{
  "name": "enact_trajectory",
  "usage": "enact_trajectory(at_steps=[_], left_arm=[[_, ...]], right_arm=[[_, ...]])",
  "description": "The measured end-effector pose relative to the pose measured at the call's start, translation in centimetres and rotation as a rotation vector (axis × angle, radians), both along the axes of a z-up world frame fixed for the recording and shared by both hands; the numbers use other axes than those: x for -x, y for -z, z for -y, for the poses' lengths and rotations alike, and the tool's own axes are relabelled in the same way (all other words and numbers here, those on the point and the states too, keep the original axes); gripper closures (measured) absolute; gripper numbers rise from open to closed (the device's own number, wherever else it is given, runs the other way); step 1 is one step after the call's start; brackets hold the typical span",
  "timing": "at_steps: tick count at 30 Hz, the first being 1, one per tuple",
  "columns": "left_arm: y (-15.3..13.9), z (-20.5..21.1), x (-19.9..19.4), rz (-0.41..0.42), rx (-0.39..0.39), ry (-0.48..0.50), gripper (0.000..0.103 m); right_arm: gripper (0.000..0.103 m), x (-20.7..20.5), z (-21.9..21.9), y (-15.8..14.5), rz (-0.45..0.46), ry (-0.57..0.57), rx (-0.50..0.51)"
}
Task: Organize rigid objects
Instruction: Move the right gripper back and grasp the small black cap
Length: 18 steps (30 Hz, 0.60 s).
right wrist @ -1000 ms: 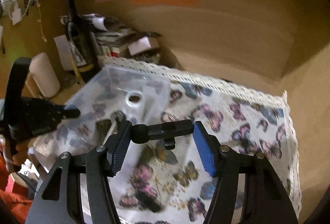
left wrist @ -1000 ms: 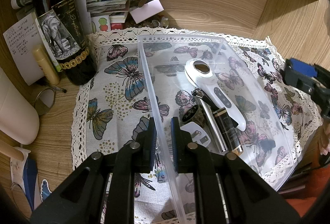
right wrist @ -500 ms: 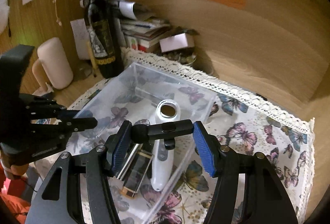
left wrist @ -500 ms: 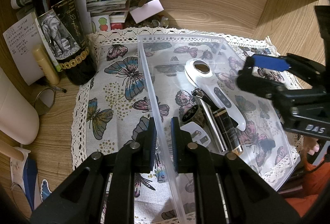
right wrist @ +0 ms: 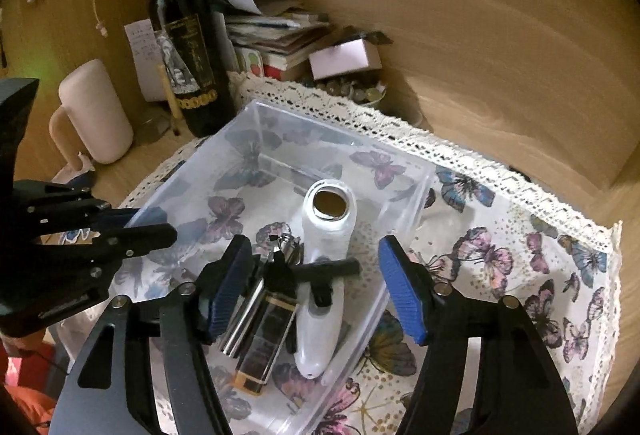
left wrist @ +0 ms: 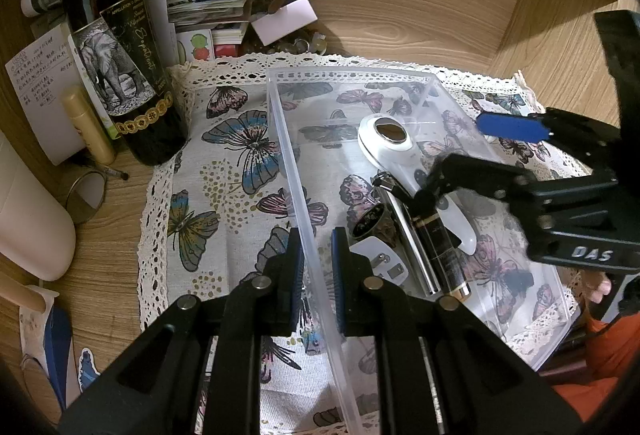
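Left gripper [left wrist: 316,267] clamped on clear bin [left wrist: 296,171] wall | right gripper [right wrist: 320,287] jaws just opening, black T-piece [right wrist: 320,271] between, seemingly loose | charger plug [left wrist: 380,259] shows in left view only

Clear plastic bin [left wrist: 420,83] on butterfly cloth, holding white handheld device [right wrist: 326,299] lengthwise, chrome tube [left wrist: 408,235] and dark gold-banded tube [right wrist: 266,343] alongside it, white plug [left wrist: 380,261], black T-shaped piece [right wrist: 320,273] lying across the device

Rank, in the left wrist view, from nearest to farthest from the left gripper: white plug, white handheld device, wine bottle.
From the left gripper:
1. White plug, just right, inside the bin.
2. White handheld device, farther back in the bin.
3. Wine bottle, far back left, off the cloth's corner.
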<state>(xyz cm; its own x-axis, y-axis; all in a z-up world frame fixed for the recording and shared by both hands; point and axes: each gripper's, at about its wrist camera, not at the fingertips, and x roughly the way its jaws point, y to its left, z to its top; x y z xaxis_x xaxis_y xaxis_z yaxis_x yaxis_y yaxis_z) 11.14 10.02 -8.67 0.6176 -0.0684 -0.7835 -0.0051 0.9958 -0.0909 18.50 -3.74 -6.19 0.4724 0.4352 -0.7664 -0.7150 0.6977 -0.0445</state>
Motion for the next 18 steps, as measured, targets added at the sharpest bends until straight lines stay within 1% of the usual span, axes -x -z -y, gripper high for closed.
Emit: enact_trajectory(at_steps=[5, 11, 15, 18], left_arm=[[0.0, -0.1, 0.0, 0.000, 0.001, 0.000, 0.091], [0.0, -0.1, 0.0, 0.000, -0.001, 0.000, 0.091], [0.0, 0.0, 0.0, 0.000, -0.001, 0.000, 0.091], [0.0, 0.0, 0.1, 0.000, 0.000, -0.001, 0.091]], right_arm=[[0.039, 0.5, 1.4, -1.3, 0.025, 0.017, -0.026], [0.039, 1.2, 4.5, -2.5, 0.046, 0.068, -0.041], [0.038, 2.1, 6.6, -2.9, 0.074, 0.107, -0.024], [0.038, 2.4, 7.8, -2.6, 0.070, 0.132, -0.010]])
